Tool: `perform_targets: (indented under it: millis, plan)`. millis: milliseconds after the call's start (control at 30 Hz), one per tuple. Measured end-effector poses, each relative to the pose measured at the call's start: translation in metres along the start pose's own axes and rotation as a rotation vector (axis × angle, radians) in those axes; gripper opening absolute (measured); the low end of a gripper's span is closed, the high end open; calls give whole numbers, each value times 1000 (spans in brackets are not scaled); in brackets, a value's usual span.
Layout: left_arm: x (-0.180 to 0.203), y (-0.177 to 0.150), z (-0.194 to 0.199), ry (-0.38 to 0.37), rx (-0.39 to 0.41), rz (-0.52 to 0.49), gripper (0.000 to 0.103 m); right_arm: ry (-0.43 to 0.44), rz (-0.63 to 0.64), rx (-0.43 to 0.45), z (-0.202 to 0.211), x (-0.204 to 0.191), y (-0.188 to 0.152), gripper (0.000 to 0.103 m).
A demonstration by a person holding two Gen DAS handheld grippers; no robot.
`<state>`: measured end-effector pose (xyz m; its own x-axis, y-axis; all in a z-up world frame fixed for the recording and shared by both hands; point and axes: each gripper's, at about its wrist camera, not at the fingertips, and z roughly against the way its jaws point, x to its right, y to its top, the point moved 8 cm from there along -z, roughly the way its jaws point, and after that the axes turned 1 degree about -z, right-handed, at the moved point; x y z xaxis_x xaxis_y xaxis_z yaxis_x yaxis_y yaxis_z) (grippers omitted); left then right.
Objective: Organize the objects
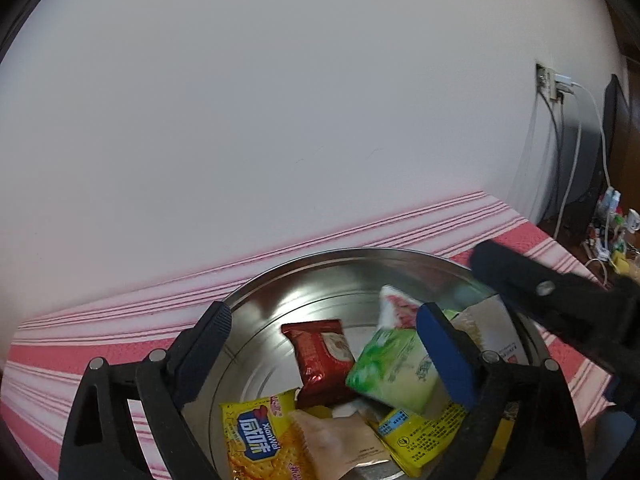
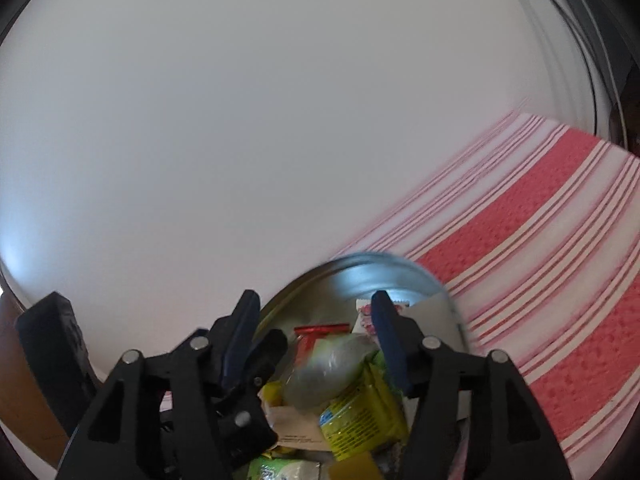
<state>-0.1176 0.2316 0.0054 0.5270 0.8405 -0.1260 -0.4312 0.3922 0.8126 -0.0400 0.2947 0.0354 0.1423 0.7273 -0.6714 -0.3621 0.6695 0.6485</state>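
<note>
Your left tongs point(image 1: 320, 354) stand released, fingers spread wide over the metal basin point(image 1: 320, 268), with nothing between them. The basin sits on the worktop, on a red-and-white striped cloth point(image 1: 100, 344) that runs up to a plain white wall point(image 1: 280, 100).

Contents of the basin, as seen from your left wrist: a red snack packet point(image 1: 320, 356) lies near the middle of the floor; a green packet point(image 1: 394, 368) appears tilted and blurred just beside your left tongs' right-hand finger (whether it touches that finger cannot be told). A yellow biscuit packet point(image 1: 256, 436) lies at the near edge, overlapped by a pale beige packet point(image 1: 340, 440). A yellow packet with printed text point(image 1: 424, 436) lies to the right of these. A white-and-pink packet point(image 1: 396, 304) leans against the far right wall.

Your right tongs point(image 2: 316, 336) are likewise spread apart over the same basin, gripping nothing. From the right wrist, a blurred pale-green packet appears between and below its fingers, above the heap. Your right tongs also enter the left-wrist view at the right, over the basin rim.

A wall socket with cables point(image 1: 554, 84) shows at far right.
</note>
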Motion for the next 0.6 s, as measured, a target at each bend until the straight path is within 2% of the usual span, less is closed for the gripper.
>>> perform_targets:
  millis: [67, 200, 267, 467, 600]
  plan:
    - [-1, -3, 0, 19, -7, -4, 95, -1, -9, 27, 5, 0, 1, 60]
    - [-2, -7, 5, 38, -13, 5, 95, -40, 4, 85, 23, 1, 4, 68]
    - [-5, -9, 9, 51, -10, 14, 95, -58, 15, 104, 29, 0, 2, 68]
    - [-13, -17, 19, 99, -12, 38, 95, -166, 112, 164, 35, 6, 1, 70]
    - [-20, -24, 23, 96, -17, 77, 95, -229, 171, 220, 43, 5, 0, 79]
